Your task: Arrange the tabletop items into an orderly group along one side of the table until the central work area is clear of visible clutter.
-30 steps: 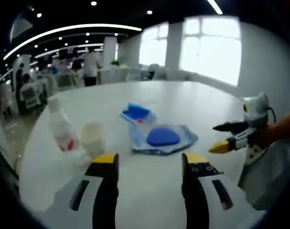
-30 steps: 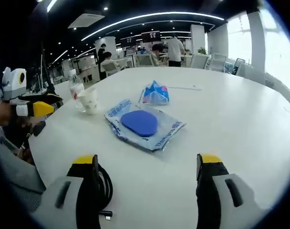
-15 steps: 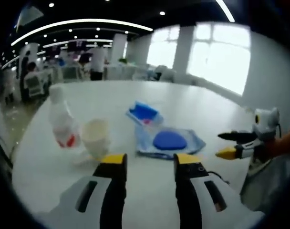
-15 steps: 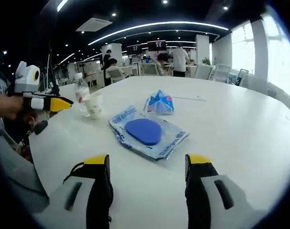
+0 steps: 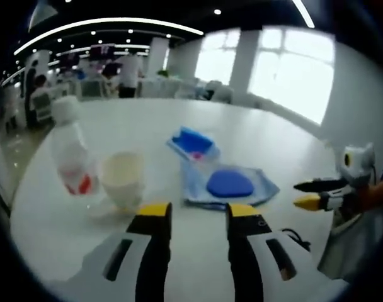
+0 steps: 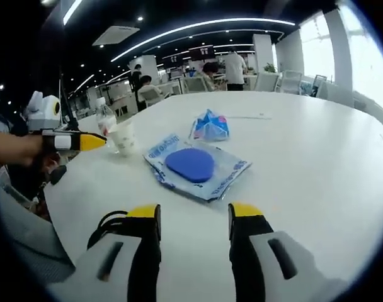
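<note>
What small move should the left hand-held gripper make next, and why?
Probably ease the left hand-held gripper forward and to its left toward the cup, opening it wider. The cup stands beside the bottle, just ahead of the jaws. Both grippers hold nothing, and the blue pouch and small packet lie in the middle of the table, so nothing is grouped yet.

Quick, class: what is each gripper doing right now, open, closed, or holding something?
Left gripper: open, yellow-tipped jaws apart, holding nothing.
Right gripper: open, yellow-tipped jaws apart, holding nothing.
</note>
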The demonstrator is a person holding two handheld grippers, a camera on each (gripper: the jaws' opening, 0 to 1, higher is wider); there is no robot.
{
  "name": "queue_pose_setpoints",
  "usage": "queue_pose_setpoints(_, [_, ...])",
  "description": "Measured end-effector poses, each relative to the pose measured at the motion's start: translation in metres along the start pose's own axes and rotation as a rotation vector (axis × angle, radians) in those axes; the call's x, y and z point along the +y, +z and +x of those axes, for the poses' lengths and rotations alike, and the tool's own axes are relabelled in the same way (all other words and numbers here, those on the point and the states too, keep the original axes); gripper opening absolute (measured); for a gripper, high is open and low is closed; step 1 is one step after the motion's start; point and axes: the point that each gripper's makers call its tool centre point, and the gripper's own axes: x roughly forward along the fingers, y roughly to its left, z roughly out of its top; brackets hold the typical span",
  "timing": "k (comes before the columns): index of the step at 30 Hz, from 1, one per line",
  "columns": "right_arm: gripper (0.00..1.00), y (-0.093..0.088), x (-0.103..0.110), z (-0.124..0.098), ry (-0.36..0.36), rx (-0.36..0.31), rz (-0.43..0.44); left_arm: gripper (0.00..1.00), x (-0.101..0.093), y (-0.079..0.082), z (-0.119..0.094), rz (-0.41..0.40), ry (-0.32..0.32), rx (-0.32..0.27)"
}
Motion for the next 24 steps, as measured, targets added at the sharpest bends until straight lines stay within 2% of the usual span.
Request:
queue_pose_setpoints(4, [0.38, -0.001, -0.005, 0.0, -0.013, 0.003, 0.004, 0.28, 0.004, -0.001, 0.008, -0.016, 0.005, 0.01])
queue_pose_setpoints(5, [0.35, -0.004, -0.008, -0.001, -0.019, 0.021, -0.013, 0.27, 0.007, 0.0, 0.01, -0.041, 0.01, 0.008])
queue_pose_setpoints(8, [0.32, -0.006, -0.014, -0.001, -0.031, 0.028, 0.007, 0.26, 0.01, 0.0, 0.016, -0.078, 0.001, 0.007])
queue_pose_setpoints(14, [0.29, -0.007, -0.024, 0.001, -0.052, 0.037, 0.033, 0.25, 0.008, 0.0, 0.026, -0.082, -0.017, 0.011])
queue_pose_setpoints(19, [0.26, 0.0, -0.026, 0.006, -0.053, 0.025, 0.046, 0.24, 0.008, -0.003, 0.037, -0.066, -0.021, 0.025])
queue_pose_setpoints(21, [0.19, 0.002, -0.027, 0.01, -0.058, 0.026, 0.049, 0.23, 0.008, -0.004, 0.042, -0.077, -0.018, 0.031])
queue_pose_setpoints(23, [0.13, 0.001, -0.037, 0.013, -0.131, 0.033, 0.051, 0.22, 0.008, -0.003, 0.046, -0.076, -0.019, 0.031])
queue_pose_setpoints(24, [0.12, 0.002, -0.039, 0.014, -0.143, 0.027, 0.063, 0.22, 0.008, -0.004, 0.049, -0.074, -0.018, 0.035])
